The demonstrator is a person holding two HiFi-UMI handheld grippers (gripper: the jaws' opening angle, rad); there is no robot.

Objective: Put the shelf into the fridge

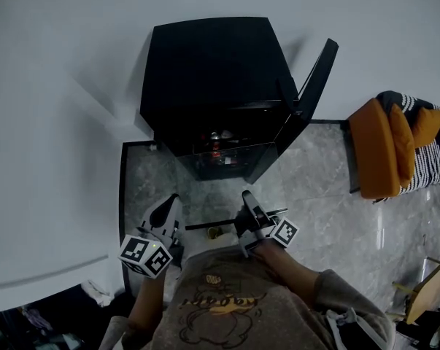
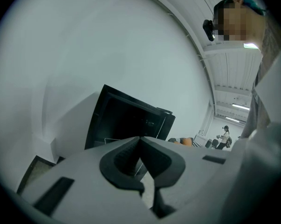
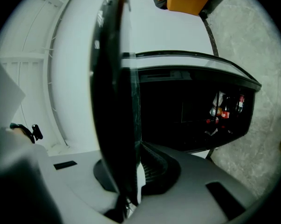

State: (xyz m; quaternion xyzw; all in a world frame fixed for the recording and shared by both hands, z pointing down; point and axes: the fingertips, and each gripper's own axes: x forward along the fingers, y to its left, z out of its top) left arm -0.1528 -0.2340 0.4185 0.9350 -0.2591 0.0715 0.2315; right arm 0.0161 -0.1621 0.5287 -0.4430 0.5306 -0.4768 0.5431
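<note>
Black fridge [image 1: 205,64]: stands ahead of both grippers against the white wall, near but apart from them.
Door [image 1: 316,86]: swung wide open on the right gripper's side, so the dark cavity faces the person.
Shelf [image 3: 110,78]: a thin panel with a dark edge, outside the fridge. In the right gripper view it shows nearly edge-on, rising straight out of that gripper's jaws. In the head view it is a slim dark bar running from the right gripper toward the left one.
Right gripper [image 1: 249,203]: clamped on the shelf's edge, with a pad pressed to each face of the panel.
Left gripper [image 2: 140,143]: jaws brought together at the tips, with nothing visible between them. It sits by the far end of the shelf, and I cannot tell whether it touches the shelf.
Bottles [image 3: 224,108]: low inside the cavity, ahead of the right gripper and beyond the shelf.
Floor [image 1: 314,195]: grey marble shows below the grippers and between them and the fridge.
Done: the door is open and the shelf is gripped and facing the opening.
Left: the whole insertion, as I judge it. The shelf has to be carried forward, lined up with its supports and slid in above the bottles, then let go.
Unclear: the interior is too dark to pick out the rails or which level is free.
Progress: roughly the early middle, since the shelf is in hand but nowhere inside the cavity yet.
</note>
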